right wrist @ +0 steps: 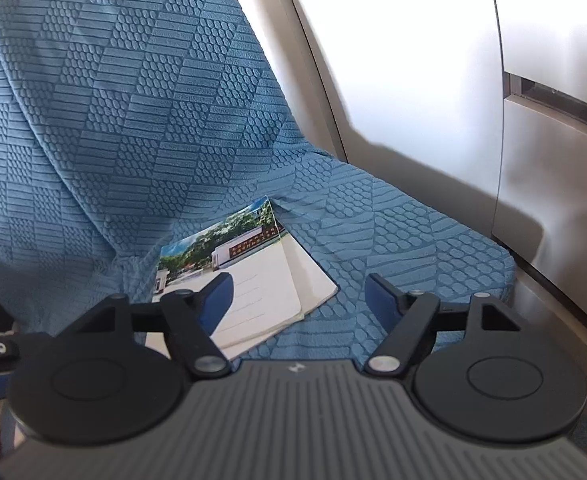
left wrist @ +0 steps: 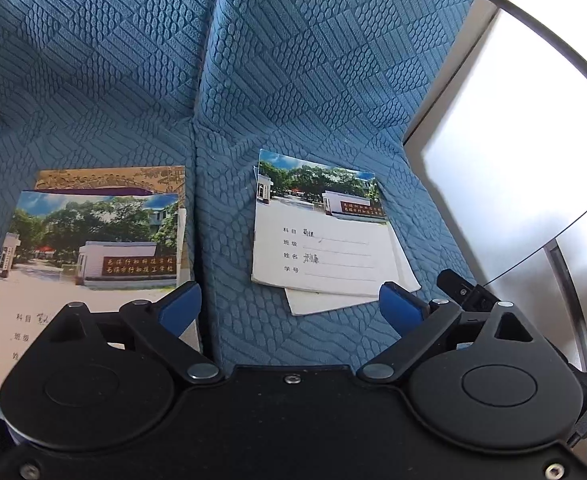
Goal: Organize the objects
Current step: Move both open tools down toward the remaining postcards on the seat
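- Blue pads tip the left hand-held gripper (left wrist: pixel 289 306), whose jaws stand wide with only sofa fabric between them; it hangs over the seam between two seat cushions, likely so either pile is within reach.
- Nearest on its left lies a stack of exercise books (left wrist: pixel 89 248), squared up and probably the tidy pile.
- Across the seam sits a looser pair of exercise books (left wrist: pixel 321 240), the lower one skewed out, so it likely still needs gathering.
- From the right wrist view, the right hand-held gripper (right wrist: pixel 297 292) is partly open and empty, one pad over that pair's corner.
- Farthest, the blue sofa cover (right wrist: pixel 133 120) rises behind.
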The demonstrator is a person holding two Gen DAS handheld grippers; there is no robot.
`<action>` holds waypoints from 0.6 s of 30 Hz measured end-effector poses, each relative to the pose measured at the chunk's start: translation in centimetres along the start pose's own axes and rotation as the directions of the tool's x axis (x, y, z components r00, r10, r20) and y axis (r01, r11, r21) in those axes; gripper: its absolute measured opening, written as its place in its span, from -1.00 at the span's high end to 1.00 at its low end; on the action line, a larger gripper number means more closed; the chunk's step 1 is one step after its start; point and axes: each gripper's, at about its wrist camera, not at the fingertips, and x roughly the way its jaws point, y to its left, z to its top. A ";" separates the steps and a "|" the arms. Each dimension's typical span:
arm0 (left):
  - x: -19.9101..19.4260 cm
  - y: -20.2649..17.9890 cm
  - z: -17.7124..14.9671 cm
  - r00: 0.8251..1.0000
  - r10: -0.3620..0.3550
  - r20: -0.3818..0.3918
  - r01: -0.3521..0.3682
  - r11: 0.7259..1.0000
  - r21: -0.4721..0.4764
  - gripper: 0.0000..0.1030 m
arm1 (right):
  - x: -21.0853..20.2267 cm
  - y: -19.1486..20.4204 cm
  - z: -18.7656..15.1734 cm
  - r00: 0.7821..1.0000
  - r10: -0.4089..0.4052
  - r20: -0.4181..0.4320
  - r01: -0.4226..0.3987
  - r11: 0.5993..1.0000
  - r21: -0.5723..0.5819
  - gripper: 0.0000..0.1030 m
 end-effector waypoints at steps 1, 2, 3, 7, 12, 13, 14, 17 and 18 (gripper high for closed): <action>0.4 0.0 0.2 1.000 -0.005 -0.005 0.005 1.000 -0.004 -0.85 | 0.4 0.2 0.0 1.000 0.001 -0.005 -0.001 1.000 -0.004 -0.36; 0.8 -0.1 0.4 1.000 -0.011 -0.010 0.010 1.000 -0.008 -0.85 | 0.9 0.3 -0.1 1.000 0.001 -0.007 -0.001 1.000 -0.007 -0.36; 1.2 -0.2 0.5 1.000 -0.014 -0.012 0.014 1.000 -0.010 -0.85 | 1.3 0.4 -0.2 1.000 -0.001 -0.010 0.001 1.000 -0.011 -0.30; 3.1 -0.1 1.3 0.999 -0.020 -0.036 0.019 0.999 -0.040 -0.77 | 3.2 0.2 -0.3 1.000 -0.002 -0.031 0.003 1.000 0.025 0.15; 5.6 0.0 2.0 0.997 -0.035 -0.063 0.031 0.998 -0.063 -0.70 | 4.9 0.7 -0.6 0.999 0.003 -0.043 -0.002 1.000 0.017 0.43; 6.1 0.0 2.1 0.997 -0.035 -0.070 0.031 0.997 -0.065 -0.67 | 5.2 0.9 -0.7 0.999 0.007 -0.044 -0.007 1.000 0.006 0.47; 6.5 0.0 2.2 0.996 -0.039 -0.076 0.033 0.997 -0.069 -0.65 | 5.5 1.0 -0.7 0.999 0.013 -0.046 -0.013 1.000 -0.005 0.48; 8.0 0.2 2.3 0.994 -0.047 -0.100 0.038 0.996 -0.086 -0.53 | 6.8 1.2 -0.9 0.996 0.028 -0.081 -0.030 0.999 -0.020 0.60; 8.5 0.3 2.3 0.993 -0.045 -0.110 0.035 0.995 -0.089 -0.50 | 7.2 1.1 -0.9 0.995 0.022 -0.097 -0.024 1.000 -0.015 0.68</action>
